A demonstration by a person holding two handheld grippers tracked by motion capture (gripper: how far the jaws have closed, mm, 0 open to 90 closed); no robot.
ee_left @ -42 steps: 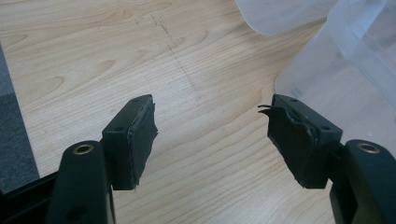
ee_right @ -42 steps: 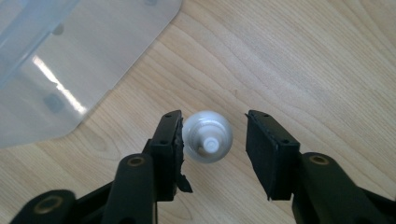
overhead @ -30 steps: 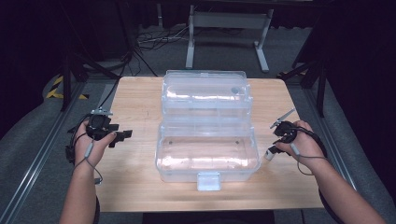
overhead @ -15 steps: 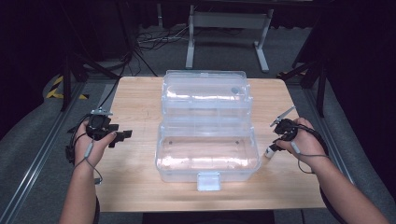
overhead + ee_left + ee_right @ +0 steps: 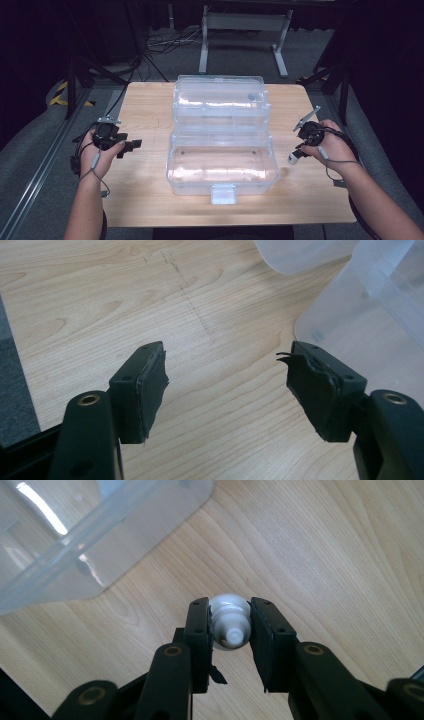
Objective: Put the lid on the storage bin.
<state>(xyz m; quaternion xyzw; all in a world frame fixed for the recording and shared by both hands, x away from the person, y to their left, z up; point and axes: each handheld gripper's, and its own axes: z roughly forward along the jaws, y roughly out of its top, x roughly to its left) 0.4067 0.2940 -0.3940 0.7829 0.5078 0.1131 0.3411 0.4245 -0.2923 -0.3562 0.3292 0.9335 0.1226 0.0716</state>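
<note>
Right gripper (image 5: 230, 630) clenched on small white tube (image 5: 229, 622), cap end toward camera, held just above table (image 5: 150, 105) at right of open clear box (image 5: 222, 165). Box tray lies to gripper's left, near but apart; in high view tube (image 5: 295, 157) points down-left toward it, long axis roughly along the jaws. Right hand (image 5: 330, 147) is the nearer one for a drop into the tray. Left gripper (image 5: 225, 385) released, jaws wide, nothing between them, over bare wood at box's left side

Table (image 5: 150, 105): pale wood grain, matt. Box (image 5: 222, 165): clear glossy plastic. Small white bottle (image 5: 230, 622): smooth plastic between matt black pads (image 5: 200, 625).
</note>
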